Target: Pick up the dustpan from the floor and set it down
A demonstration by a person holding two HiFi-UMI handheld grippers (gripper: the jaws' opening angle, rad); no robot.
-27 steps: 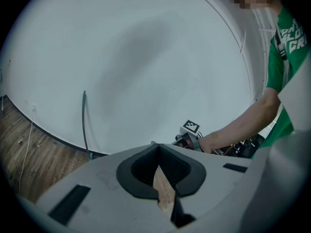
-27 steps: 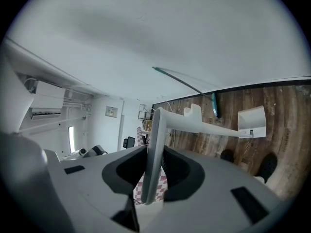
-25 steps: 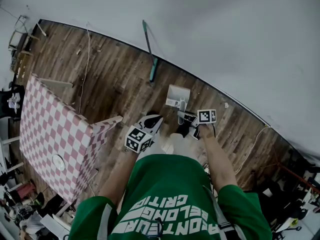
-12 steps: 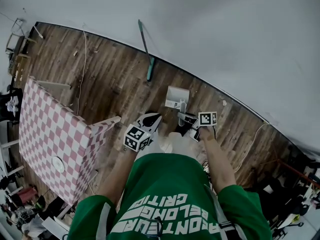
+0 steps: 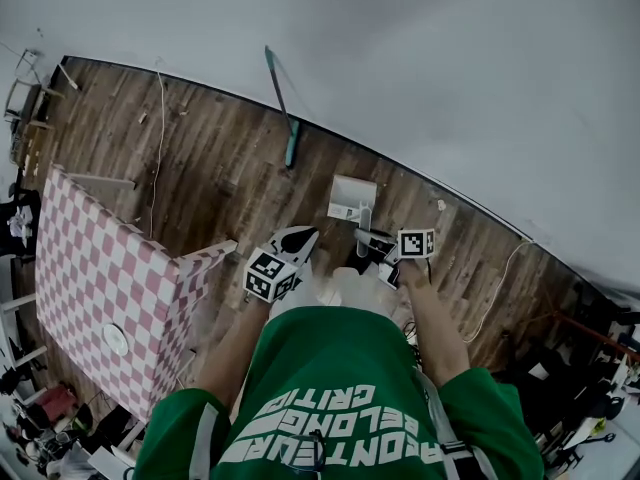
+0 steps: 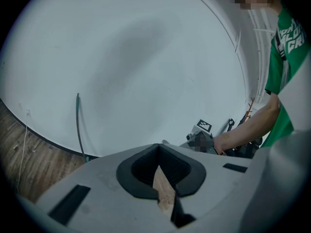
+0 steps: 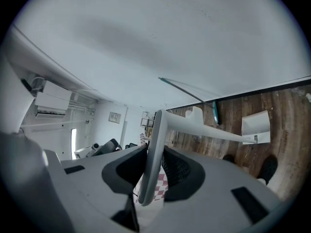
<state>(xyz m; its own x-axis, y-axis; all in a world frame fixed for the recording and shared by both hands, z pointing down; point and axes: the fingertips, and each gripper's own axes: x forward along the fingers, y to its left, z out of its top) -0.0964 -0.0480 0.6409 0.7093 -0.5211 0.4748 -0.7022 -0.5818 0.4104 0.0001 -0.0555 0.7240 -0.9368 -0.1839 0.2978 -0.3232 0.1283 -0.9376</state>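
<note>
1. Wall: pale and plain, it fills the upper and right part of the head view.
2. Floor: dark wooden boards running in a band from upper left to lower right.
3. Table: covered in a pink-and-white check cloth, at the left edge of the frame.
4. Person: stands at lower centre in a green printed shirt, both forearms stretched forward.
5. Long-handled tool: leans against the wall at upper centre, its teal end down at the skirting.
6. Dustpan: pale grey. Its pan sits at mid-frame over the boards near the wall, and its long handle runs back towards the person. In the right gripper view the pan is at far right. I cannot tell whether it touches the floor.
7. Right gripper: fingers clamped on the looped end of the dustpan handle, which stands upright between the dark pads.
8. Left gripper: just left of the right one. Its fingertips meet with nothing between them, and only a wedge of floor shows behind.
9. Cable: thin and pale, trailing across the boards at upper left.
10. White disc: small and round, lying on the check cloth.
</note>
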